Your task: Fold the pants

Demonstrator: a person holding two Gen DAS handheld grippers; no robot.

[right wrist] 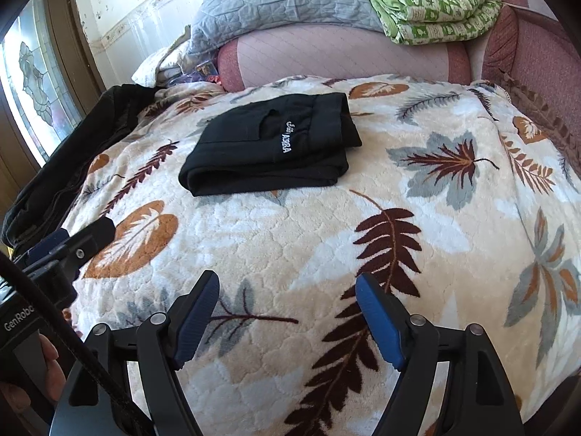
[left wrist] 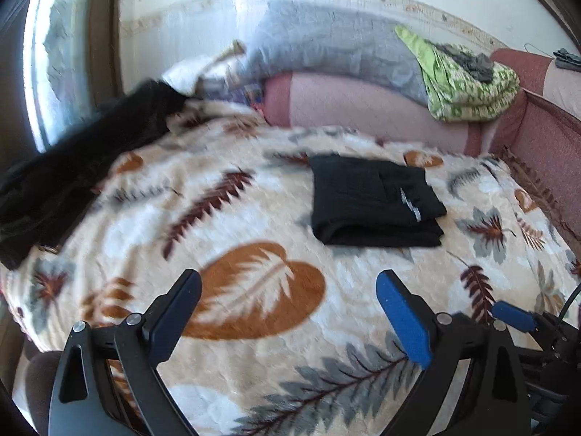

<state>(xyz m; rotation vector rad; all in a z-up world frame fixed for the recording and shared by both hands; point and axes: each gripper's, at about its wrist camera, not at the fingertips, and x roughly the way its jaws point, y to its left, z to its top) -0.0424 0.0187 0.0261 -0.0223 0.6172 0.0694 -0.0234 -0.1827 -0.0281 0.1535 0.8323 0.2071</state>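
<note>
Black pants [left wrist: 374,201] lie folded into a compact rectangle on the leaf-patterned blanket [left wrist: 254,218]; in the right wrist view the pants [right wrist: 272,145] show white lettering on top. My left gripper [left wrist: 288,279] is open and empty, held above the blanket well short of the pants. My right gripper [right wrist: 287,283] is open and empty too, near the bed's front. The left gripper's fingers [right wrist: 90,234] show at the left edge of the right wrist view, and a right fingertip [left wrist: 514,314] shows at the right edge of the left wrist view.
A dark garment [left wrist: 72,167] lies along the bed's left edge by a stained-glass window [right wrist: 32,80]. At the back are a pink bolster [right wrist: 345,54], a grey quilt [right wrist: 283,0] and a folded green blanket [right wrist: 435,7]. A red padded bed side [right wrist: 537,58] stands at the right.
</note>
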